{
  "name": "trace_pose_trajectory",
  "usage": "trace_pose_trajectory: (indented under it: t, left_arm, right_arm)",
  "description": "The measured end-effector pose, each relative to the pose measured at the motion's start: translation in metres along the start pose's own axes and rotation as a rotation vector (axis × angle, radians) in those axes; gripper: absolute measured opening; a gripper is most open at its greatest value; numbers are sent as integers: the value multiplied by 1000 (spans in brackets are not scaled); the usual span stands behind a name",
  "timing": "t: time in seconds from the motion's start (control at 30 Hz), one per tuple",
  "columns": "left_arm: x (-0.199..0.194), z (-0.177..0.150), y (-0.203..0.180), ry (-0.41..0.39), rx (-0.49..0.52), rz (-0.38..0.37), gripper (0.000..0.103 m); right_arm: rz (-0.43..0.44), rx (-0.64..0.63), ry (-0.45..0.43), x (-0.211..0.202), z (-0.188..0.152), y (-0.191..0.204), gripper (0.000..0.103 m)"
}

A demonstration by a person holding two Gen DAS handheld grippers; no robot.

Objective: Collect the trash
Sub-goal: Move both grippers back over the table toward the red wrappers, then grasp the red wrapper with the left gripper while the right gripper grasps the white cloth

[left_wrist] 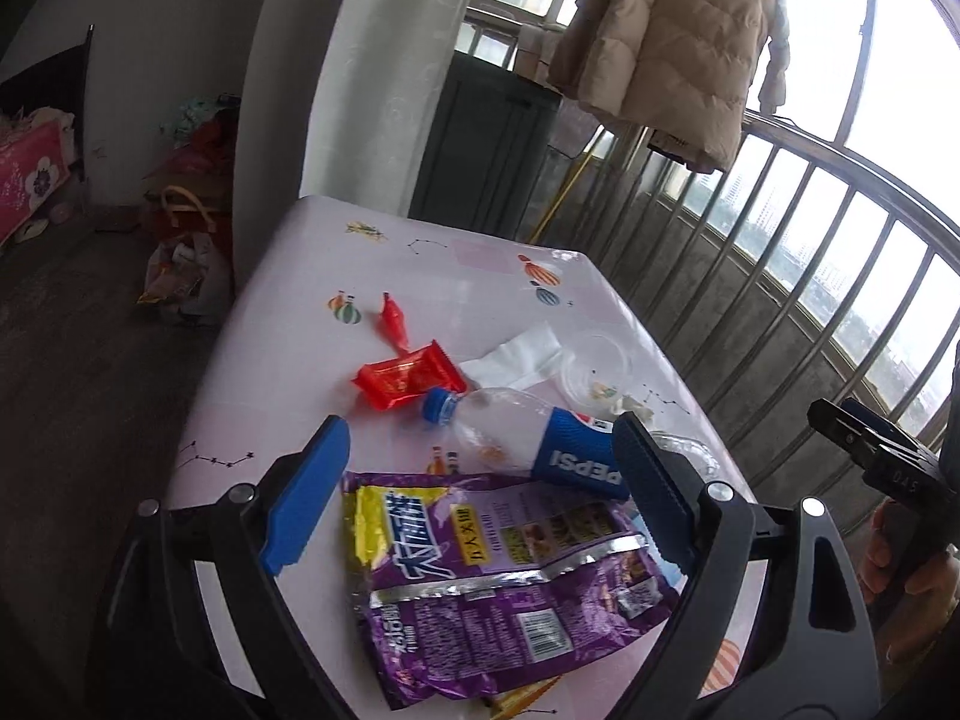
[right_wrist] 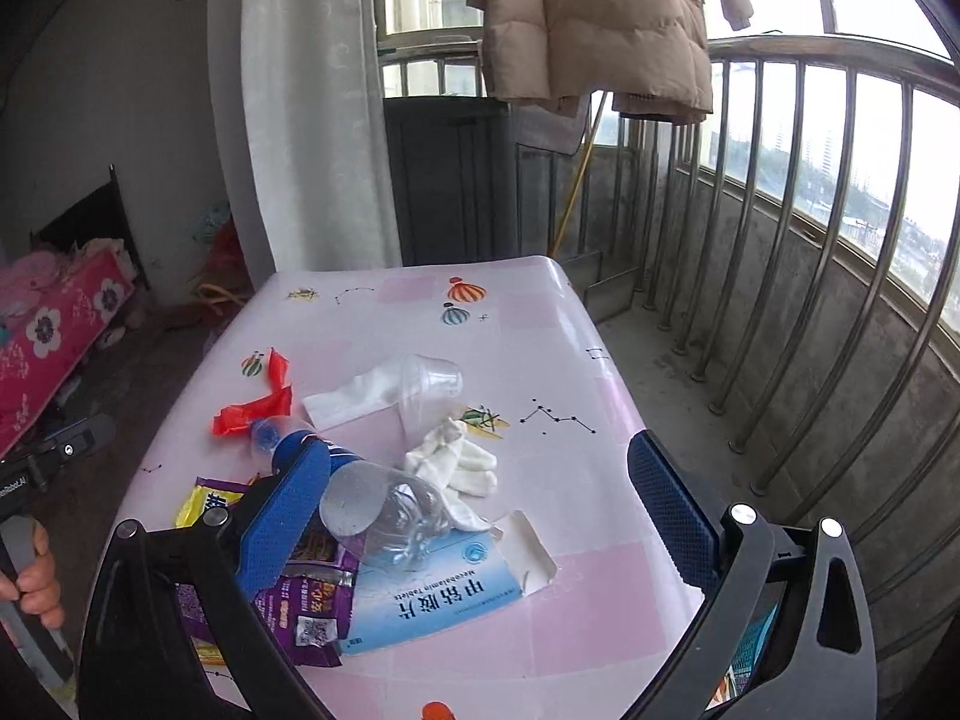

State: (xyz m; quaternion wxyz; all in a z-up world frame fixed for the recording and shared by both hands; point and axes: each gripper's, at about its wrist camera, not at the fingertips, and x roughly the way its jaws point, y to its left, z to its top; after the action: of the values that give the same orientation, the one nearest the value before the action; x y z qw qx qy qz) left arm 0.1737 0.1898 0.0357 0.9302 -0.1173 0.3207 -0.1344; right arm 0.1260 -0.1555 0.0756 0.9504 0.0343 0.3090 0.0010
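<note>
Trash lies on a pink table [left_wrist: 288, 276] [right_wrist: 576, 372]. A purple snack bag [left_wrist: 510, 588] [right_wrist: 300, 606] is nearest, with an empty Pepsi bottle [left_wrist: 540, 438] [right_wrist: 384, 510] lying on its side behind it. My left gripper [left_wrist: 480, 492] hangs open above the bag and bottle, touching neither. My right gripper [right_wrist: 480, 510] is open wide over the bottle's base and a blue-and-white medicine box [right_wrist: 438, 600]. Further back lie a red wrapper [left_wrist: 408, 381] [right_wrist: 252, 411], a white napkin [left_wrist: 516, 357] [right_wrist: 354, 396], a clear plastic cup [left_wrist: 594, 369] [right_wrist: 432, 390] and a crumpled white tissue [right_wrist: 456, 468].
A metal balcony railing [right_wrist: 810, 228] runs along the right of the table. A beige padded jacket [right_wrist: 600, 18] hangs above a dark cabinet [right_wrist: 450, 180]. Bags and clutter [left_wrist: 186, 252] sit on the floor at the left, beside a white curtain [right_wrist: 312, 120].
</note>
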Motion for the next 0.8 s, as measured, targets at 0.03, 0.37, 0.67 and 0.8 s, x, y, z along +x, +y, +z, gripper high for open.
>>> trace_pose_trajectory:
  t: [0.03,0.37,0.67,0.8]
  left_arm:
    - [0,1,8,0,-8,11,85]
    - [17,3,56,36,-60,22,85]
    - [66,10,62,147,-79,-6,81]
    - [87,13,64,195,-95,-3,73]
  right_arm:
    - [13,0,4,2,2,2,97]
    - [180,88,175,51,25,-5,97]
    - [307,175,331,110,37,-25,88]
    - [318,152,360,128,46,-23,81]
